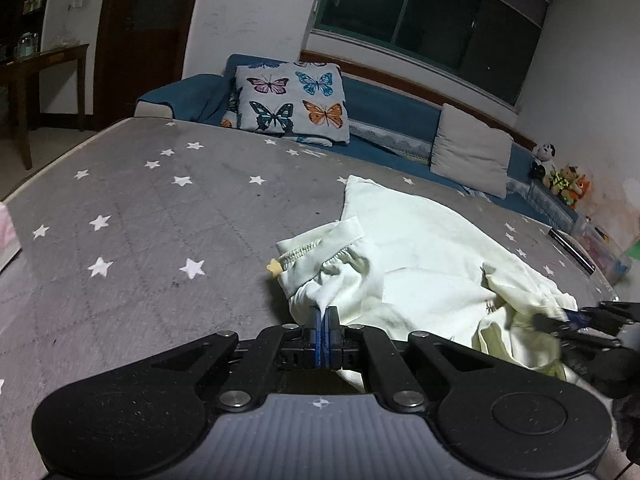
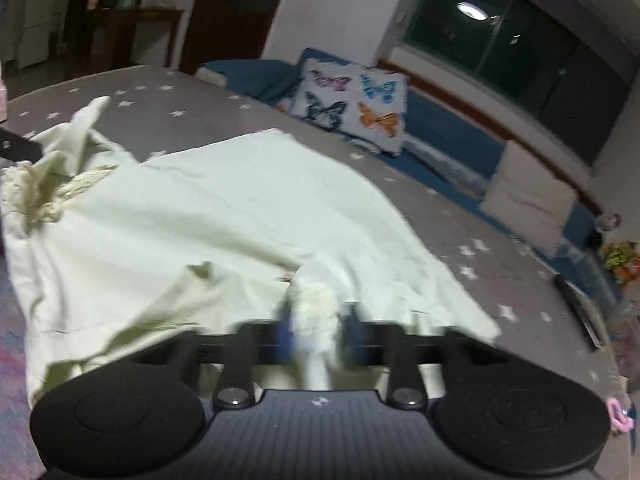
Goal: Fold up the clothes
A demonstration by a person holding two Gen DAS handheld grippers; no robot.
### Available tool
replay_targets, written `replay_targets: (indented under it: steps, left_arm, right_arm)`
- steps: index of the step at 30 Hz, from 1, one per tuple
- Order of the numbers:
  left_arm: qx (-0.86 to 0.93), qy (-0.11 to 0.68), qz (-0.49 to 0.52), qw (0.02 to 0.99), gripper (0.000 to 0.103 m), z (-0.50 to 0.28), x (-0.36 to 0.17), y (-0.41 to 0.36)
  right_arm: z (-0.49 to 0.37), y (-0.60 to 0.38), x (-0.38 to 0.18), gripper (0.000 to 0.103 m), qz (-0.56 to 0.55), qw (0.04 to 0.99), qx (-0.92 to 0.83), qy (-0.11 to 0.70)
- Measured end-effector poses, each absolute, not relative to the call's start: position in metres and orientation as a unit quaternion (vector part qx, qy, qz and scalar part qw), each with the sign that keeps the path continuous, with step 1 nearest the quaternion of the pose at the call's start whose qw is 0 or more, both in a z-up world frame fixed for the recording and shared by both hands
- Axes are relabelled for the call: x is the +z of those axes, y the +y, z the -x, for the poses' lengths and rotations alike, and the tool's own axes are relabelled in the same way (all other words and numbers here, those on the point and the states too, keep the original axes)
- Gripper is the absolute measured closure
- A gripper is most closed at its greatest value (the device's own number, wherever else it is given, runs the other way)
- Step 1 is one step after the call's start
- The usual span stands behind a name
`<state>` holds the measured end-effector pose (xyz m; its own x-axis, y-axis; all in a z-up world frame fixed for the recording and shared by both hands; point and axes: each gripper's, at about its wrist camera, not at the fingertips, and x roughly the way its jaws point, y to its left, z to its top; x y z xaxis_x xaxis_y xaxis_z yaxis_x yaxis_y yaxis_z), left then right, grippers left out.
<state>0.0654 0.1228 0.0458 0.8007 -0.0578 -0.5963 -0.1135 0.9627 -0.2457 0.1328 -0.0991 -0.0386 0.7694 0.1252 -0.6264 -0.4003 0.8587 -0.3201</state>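
On the bed (image 1: 140, 208), only the left view shows the left gripper (image 1: 322, 316) pinching the garment (image 1: 420, 240)

The garment (image 1: 424, 264) is pale mint green, plain. The bed cover (image 1: 152, 208) beneath it is grey, scattered with white stars. Behind the bed, a blue sofa (image 1: 384, 108) carries a white cushion (image 1: 292, 100) printed with purple, blue, teal and orange butterflies, and a plain cushion (image 1: 472, 150), perhaps beige. Each claw is black with blue pads (image 1: 319, 330).

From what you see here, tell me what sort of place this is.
Likely a home bedroom or living room at night: a star-print bed with a pale garment on it, a blue sofa with a butterfly pillow, and plush toys under a dark window.
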Motion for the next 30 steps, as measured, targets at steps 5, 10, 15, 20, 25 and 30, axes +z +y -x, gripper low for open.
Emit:
replay_targets:
  steps: [5, 10, 15, 20, 25, 30]
  left_arm:
    - [0.018, 0.309, 0.143, 0.94, 0.102, -0.045, 0.05, 0.13]
    - [0.013, 0.319, 0.153, 0.935, 0.102, -0.014, 0.048, 0.139]
    - [0.003, 0.346, 0.149, 0.926, 0.101, 0.009, 0.038, 0.14]
    - [0.016, 0.351, 0.144, 0.925, 0.097, 0.025, 0.038, 0.146]
    - [0.021, 0.33, 0.138, 0.933, 0.06, 0.032, 0.051, 0.144]
    - [0.036, 0.331, 0.144, 0.932, 0.053, 0.026, 0.051, 0.147]
  right_arm:
    - [-0.105, -0.148, -0.008, 0.094, 0.125, 0.945, 0.106, 0.284]
    - [-0.056, -0.219, 0.009, 0.094, -0.018, 0.952, 0.083, 0.293]
    - [-0.007, -0.265, -0.012, 0.081, -0.097, 0.928, 0.076, 0.351]
    - [0.024, -0.266, -0.029, 0.063, -0.026, 0.925, 0.045, 0.377]
    - [0.015, -0.275, -0.023, 0.057, -0.031, 0.934, 0.027, 0.354]
    - [-0.018, -0.3, -0.031, 0.057, -0.076, 0.934, -0.009, 0.349]
